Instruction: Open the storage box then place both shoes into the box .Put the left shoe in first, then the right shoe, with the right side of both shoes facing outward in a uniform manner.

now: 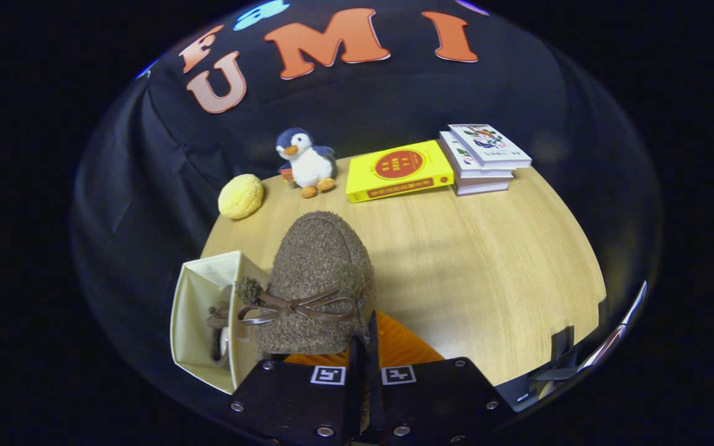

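Note:
A brown fuzzy shoe (320,272) with a brown ribbon bow hangs in my gripper (366,337), toe pointing away from me. Both fingers are pressed close together on the edge of its opening, beside the orange insole (403,347). The shoe hovers over the right wall of the cream storage box (199,291), which stands open just left of the fingers. Inside the box I see part of a second brown shoe (219,319) with the same bow; most of it is hidden by the box wall and the held shoe.
The wooden table (487,266) stretches ahead and to the right. Along its far edge sit a yellow round plush (240,196), a penguin toy (305,161), a yellow book (398,169) and a stack of white books (484,158).

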{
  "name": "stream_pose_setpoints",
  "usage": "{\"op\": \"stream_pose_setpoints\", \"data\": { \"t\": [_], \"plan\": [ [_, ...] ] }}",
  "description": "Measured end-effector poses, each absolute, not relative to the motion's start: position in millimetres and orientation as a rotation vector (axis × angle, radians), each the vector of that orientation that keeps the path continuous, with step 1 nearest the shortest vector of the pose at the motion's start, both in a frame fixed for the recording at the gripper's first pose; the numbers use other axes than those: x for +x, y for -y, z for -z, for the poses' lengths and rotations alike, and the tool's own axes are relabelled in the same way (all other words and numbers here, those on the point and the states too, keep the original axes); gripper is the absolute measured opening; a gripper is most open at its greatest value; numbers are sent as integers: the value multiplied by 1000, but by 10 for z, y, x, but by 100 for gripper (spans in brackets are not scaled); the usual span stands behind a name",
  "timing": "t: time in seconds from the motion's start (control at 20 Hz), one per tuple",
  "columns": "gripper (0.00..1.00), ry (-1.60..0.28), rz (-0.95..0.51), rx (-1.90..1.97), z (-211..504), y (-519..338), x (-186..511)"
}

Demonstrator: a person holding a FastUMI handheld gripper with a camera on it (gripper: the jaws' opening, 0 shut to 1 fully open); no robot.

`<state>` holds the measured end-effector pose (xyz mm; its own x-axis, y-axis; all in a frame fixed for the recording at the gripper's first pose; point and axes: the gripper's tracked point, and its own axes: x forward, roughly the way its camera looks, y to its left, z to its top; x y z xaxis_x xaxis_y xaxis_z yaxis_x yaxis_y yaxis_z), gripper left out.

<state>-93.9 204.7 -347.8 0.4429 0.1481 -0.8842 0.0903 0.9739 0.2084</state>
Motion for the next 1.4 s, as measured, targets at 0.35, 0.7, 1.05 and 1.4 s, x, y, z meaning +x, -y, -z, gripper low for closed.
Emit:
{"op": "stream_pose_setpoints", "data": {
  "t": [0.35,0.7,1.05,1.4],
  "plan": [
    [7,-1123,-177,194,3348,-3101,-843],
    [7,-1170,-241,126,3601,-3874,-909],
    [15,-1254,-202,17,4092,-4062,-1091],
    [48,-1213,-281,88,3796,-4045,-1132]
  ]
}}
